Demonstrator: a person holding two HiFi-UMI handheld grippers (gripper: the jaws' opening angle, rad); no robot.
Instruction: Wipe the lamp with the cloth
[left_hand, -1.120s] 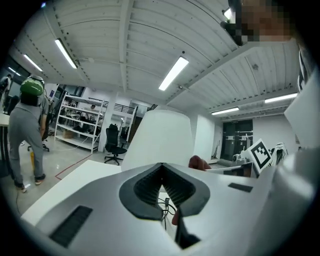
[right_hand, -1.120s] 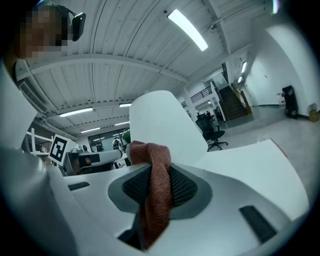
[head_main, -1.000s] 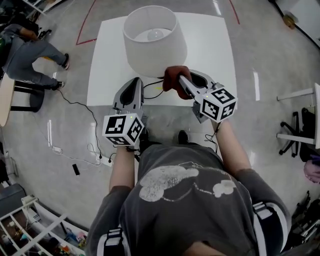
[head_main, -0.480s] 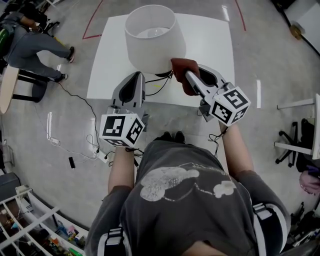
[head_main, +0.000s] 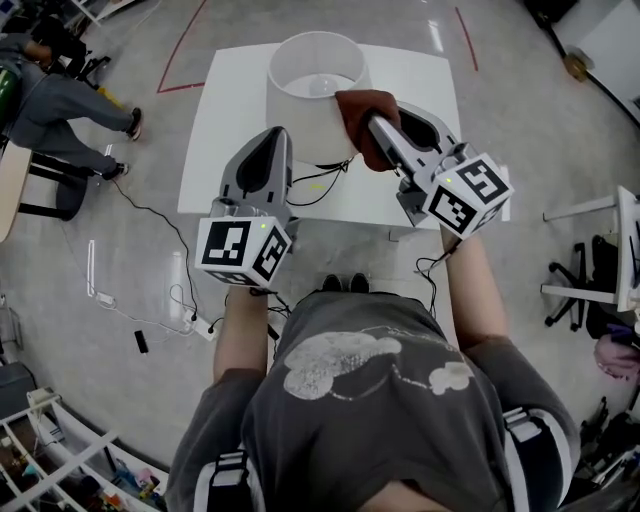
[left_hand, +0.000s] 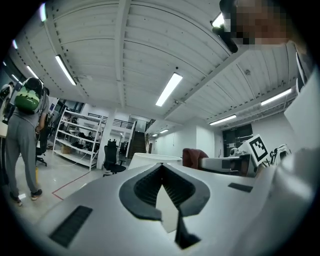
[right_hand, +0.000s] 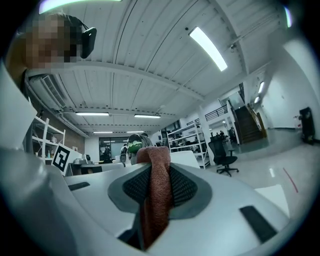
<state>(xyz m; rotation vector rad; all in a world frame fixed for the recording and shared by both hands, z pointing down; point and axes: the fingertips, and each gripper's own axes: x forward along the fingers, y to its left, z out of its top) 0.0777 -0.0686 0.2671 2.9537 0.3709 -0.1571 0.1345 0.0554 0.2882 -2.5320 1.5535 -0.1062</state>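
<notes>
**Cloth held against the right side of the lamp shade**

The cloth (head_main: 360, 108) is red-brown. It is clamped in the right gripper (head_main: 374, 128) and lies against the upper right side of the white shade of the lamp (head_main: 310, 100). The right gripper view shows the jaws closed narrow on it. The fabric runs as a folded band between the two dark pads and bulges out above the tips. The lamp stands at the far middle of the white table (head_main: 225, 140). A black cable (head_main: 318, 178) lies on the table on the near side of the lamp.

The left gripper (head_main: 275, 138) is just beside the near left side of the shade, and the head view does not show whether it touches. In its own view the jaws meet at the tips and grip nothing. Only a pale wedge of background shows lower down between the pads.

The shade is open at the top and pale inside, and what is in it is too blurred to tell.

Only the head view shows the whole table and both grippers together. The left gripper view shows a person with a green backpack (left_hand: 25, 120) standing at the left, metal shelves (left_hand: 75, 142) and an office chair (left_hand: 111, 155). It also shows the cloth from the side, beyond the shade. The right gripper view shows stairs (right_hand: 247, 122) at the far right.
</notes>
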